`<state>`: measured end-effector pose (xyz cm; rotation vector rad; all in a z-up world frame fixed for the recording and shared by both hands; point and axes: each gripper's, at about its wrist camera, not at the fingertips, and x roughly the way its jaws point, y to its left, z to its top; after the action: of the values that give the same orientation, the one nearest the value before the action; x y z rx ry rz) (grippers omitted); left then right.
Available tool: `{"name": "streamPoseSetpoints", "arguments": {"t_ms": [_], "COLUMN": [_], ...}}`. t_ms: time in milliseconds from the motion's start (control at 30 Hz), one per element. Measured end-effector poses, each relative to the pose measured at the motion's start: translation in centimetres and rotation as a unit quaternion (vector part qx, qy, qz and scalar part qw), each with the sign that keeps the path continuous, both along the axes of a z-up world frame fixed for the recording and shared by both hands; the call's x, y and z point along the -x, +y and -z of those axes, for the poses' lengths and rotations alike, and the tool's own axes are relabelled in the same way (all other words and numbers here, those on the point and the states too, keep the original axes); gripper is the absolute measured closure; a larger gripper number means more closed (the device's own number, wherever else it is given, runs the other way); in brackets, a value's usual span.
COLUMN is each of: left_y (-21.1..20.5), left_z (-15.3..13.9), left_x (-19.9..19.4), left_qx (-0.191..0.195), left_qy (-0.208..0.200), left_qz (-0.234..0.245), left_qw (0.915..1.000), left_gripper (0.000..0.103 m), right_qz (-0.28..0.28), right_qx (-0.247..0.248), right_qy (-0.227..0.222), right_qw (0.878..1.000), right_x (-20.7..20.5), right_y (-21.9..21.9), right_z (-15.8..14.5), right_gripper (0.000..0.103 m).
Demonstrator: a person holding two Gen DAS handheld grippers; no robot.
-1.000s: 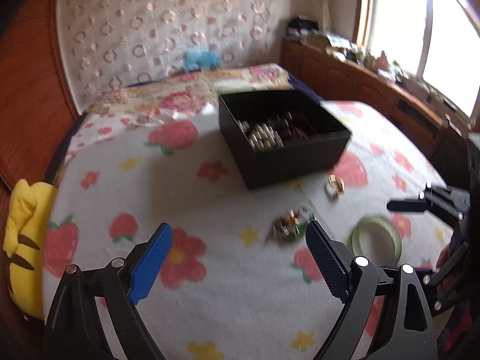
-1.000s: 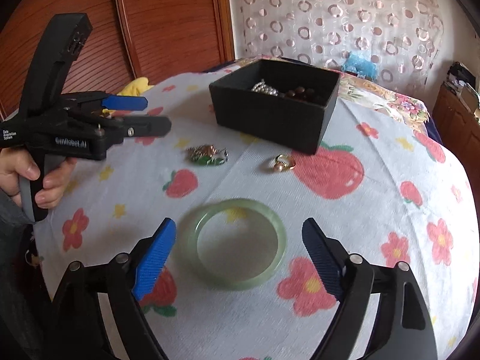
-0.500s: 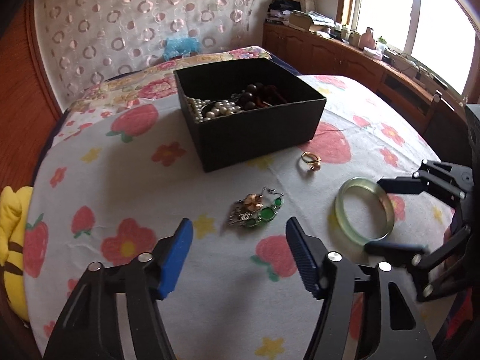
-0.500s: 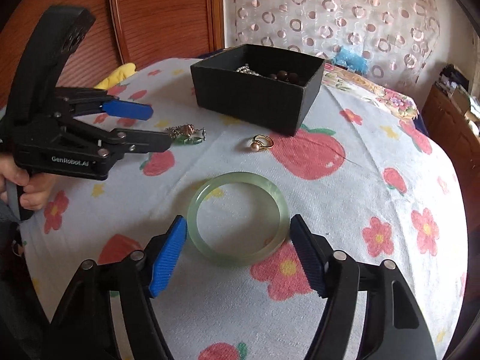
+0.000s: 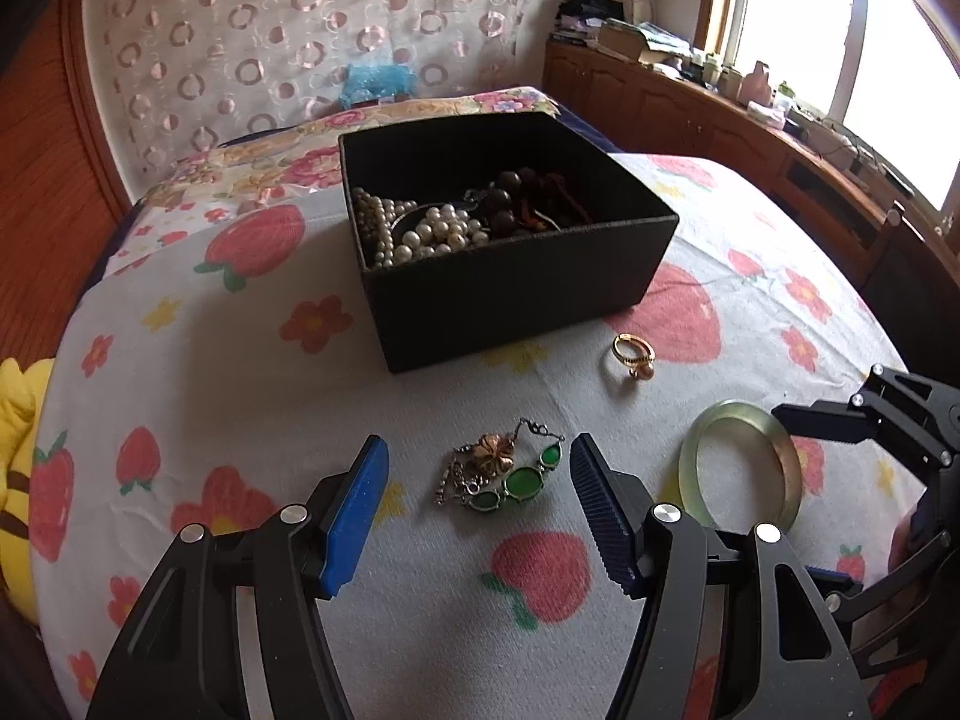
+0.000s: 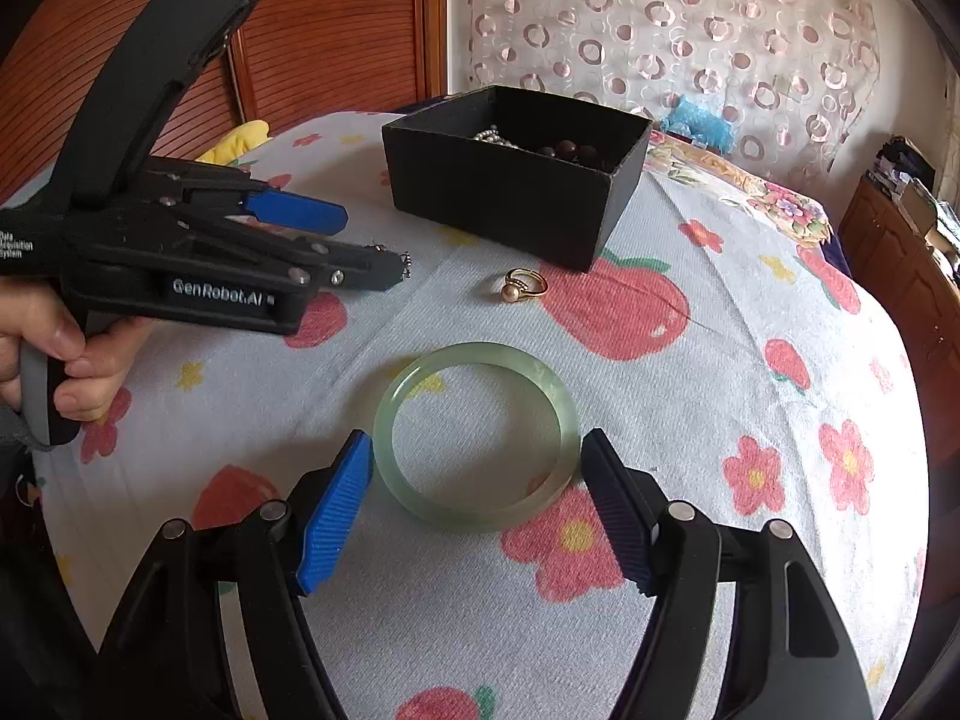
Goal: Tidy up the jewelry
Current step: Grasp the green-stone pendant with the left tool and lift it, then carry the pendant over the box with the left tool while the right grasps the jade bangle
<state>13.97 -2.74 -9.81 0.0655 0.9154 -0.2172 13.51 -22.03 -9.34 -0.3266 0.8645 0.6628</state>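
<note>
**A:** What has changed in the last second?

**B:** I have brought both tools down and in. My left gripper [image 5: 480, 510] was high and back from the pile; now its blue pads sit either side of the green-stone bracelet [image 5: 501, 474], jaws apart, nothing touching yet. My right gripper [image 6: 474, 510] has closed its gap somewhat and slid forward: the jade bangle [image 6: 477, 435] now lies between its fingers, the near rim just beside both pads. Not clamped, from what I can see.

**A:** Where does everything lie?

**B:** All on the bed, on the strawberry-print sheet [image 5: 180, 360]. In the left view, the bracelet is dead ahead at 12 o'clock, close in. The black box [image 5: 516, 294] stands beyond it, also about 12, already holding pearls [image 5: 420, 234] and dark beads [image 5: 510, 204]. The gold ring [image 5: 633, 354] lies at 1 o'clock, just in front of the box's near right corner. The bangle is at 3 o'clock, well apart from the bracelet.

**A:** Meaning for the task?

**B:** Three pieces are out of the box. I judge both grippers are lined up for a pick, one piece each. The bangle is hard, smooth and round: pads across the widest part could slip, so I'd want the squeeze centred. The bracelet is a loose chain heap; a pinch may catch only a part of it and trail the rest. The ring waits for another pass.
</note>
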Motion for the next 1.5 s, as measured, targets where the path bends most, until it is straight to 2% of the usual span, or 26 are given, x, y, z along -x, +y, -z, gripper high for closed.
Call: {"name": "streamPoseSetpoints", "arguments": {"t_ms": [200, 400, 533, 733, 867, 967, 1500], "left_y": [0.3, 1.3, 1.4, 1.5, 1.8, 1.7, 1.6], "left_z": [0.0, 0.0, 0.1, 0.0, -0.7, -1.2, -6.3], "left_x": [0.5, 1.4, 1.9, 1.9, 2.1, 2.3, 2.7], "left_qx": [-0.01, -0.006, -0.017, -0.019, -0.004, -0.002, 0.026], "left_qy": [-0.009, -0.007, -0.015, -0.02, -0.028, -0.036, -0.092], "left_qz": [-0.009, -0.01, -0.006, 0.0, 0.001, 0.003, 0.002], "left_qw": [0.9999, 0.9999, 0.9997, 0.9996, 0.9996, 0.9994, 0.9954], "left_gripper": [0.064, 0.072, 0.079, 0.081, 0.085, 0.092, 0.092], "right_qz": [0.0, 0.0, 0.0, -0.001, -0.001, -0.002, -0.002], "right_qx": [0.0, 0.0, 0.0, 0.0, 0.0, 0.0, 0.0], "right_qy": [0.0, 0.0, 0.0, 0.0, 0.001, 0.001, 0.001], "right_qw": [1.0, 1.0, 1.0, 1.0, 1.0, 1.0, 1.0], "right_x": [0.0, 0.0, 0.0, 0.0, -0.1, -0.1, -0.1], "right_y": [0.0, 0.0, 0.0, 0.1, 0.2, 0.3, 0.3], "right_z": [0.0, 0.0, 0.0, 0.0, 0.1, 0.2, 0.2], "right_gripper": [0.029, 0.028, 0.028, 0.028, 0.027, 0.026, 0.026]}}
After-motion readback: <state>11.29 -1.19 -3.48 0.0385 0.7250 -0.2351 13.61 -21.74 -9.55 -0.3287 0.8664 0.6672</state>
